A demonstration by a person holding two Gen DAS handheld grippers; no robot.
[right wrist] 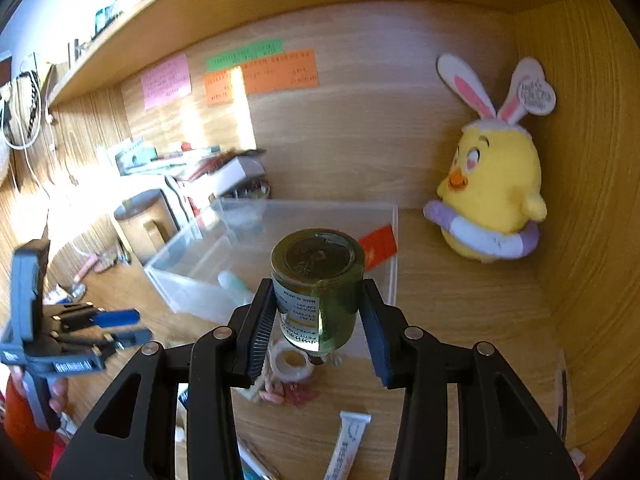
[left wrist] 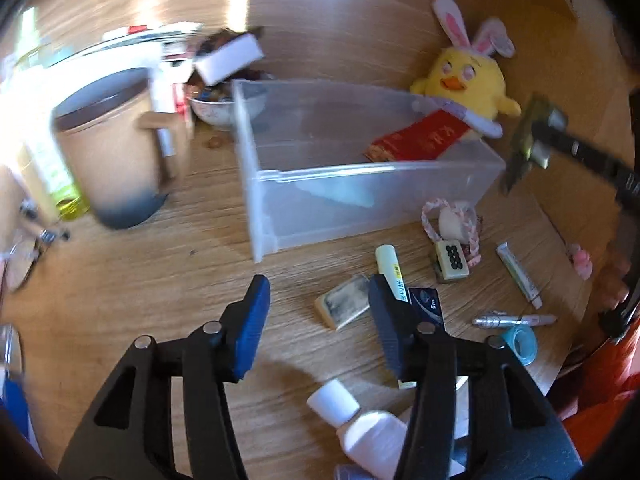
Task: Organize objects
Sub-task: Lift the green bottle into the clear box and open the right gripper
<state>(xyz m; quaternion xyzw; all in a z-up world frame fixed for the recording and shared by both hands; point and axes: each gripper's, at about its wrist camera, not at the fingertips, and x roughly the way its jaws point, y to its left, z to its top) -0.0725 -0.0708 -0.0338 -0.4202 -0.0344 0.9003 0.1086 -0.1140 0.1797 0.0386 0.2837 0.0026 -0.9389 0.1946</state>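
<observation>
Green glass, hard, slick and breakable, is what my right gripper [right wrist: 318, 316] is pinching: a small bottle [right wrist: 318, 280] held base-outward by its labelled sides, hovering just before the clear bin [right wrist: 394, 240].

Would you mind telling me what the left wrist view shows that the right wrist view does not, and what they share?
Only the left wrist view shows the mahjong tile, the yellow highlighter, the white bottle and the open, empty left gripper's own fingers up close.

Only the right wrist view shows the sticky notes on the back wall and the right gripper shut on the green glass bottle, seen close.

Both show the clear plastic bin, the red packet in it and the yellow chick plush.
</observation>
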